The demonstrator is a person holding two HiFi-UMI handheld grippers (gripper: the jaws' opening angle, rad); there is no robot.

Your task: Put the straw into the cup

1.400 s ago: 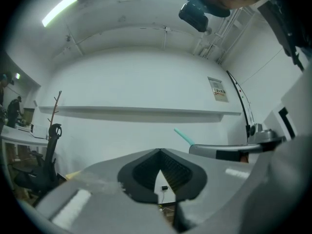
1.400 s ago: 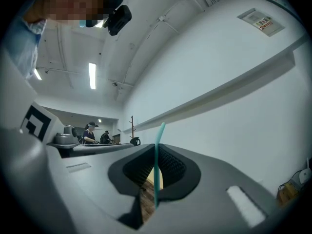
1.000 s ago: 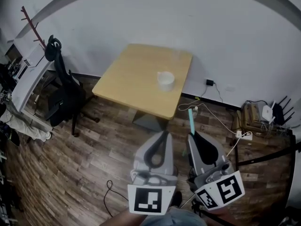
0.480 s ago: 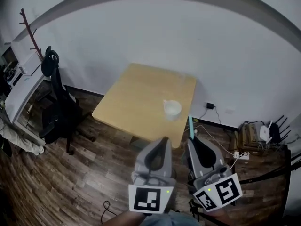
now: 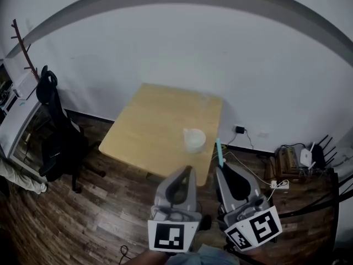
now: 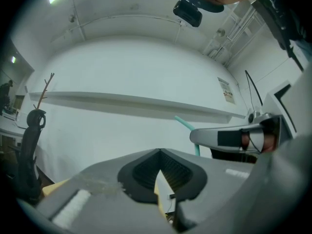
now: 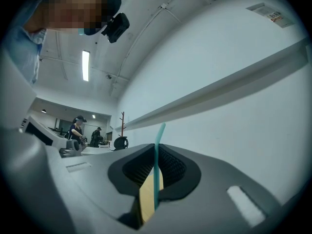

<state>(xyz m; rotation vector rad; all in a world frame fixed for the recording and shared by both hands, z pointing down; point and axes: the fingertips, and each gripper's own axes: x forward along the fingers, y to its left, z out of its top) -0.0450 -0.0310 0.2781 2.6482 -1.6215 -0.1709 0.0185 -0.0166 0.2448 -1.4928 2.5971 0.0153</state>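
A clear plastic cup [image 5: 194, 139] stands near the right front edge of a light wooden table [image 5: 154, 131]. My right gripper [image 5: 222, 167] is shut on a teal straw [image 5: 219, 152], whose free end sticks up past the jaw tips, just right of the cup and short of the table edge. In the right gripper view the straw [image 7: 157, 172] rises upright between the closed jaws. My left gripper [image 5: 187, 170] hangs beside it, shut with nothing held. In the left gripper view the straw [image 6: 187, 128] and the right gripper [image 6: 239, 138] show at the right.
A black office chair [image 5: 58, 142] stands left of the table, next to a white desk [image 5: 16, 131]. A coat rack [image 5: 19, 46] stands at the far left. Cables and a power strip [image 5: 278, 184] lie on the wood floor to the right. A white wall runs behind the table.
Both grippers and the head have come closer to the table. The straw's tip now sits beside the cup instead of well below the table's front edge.
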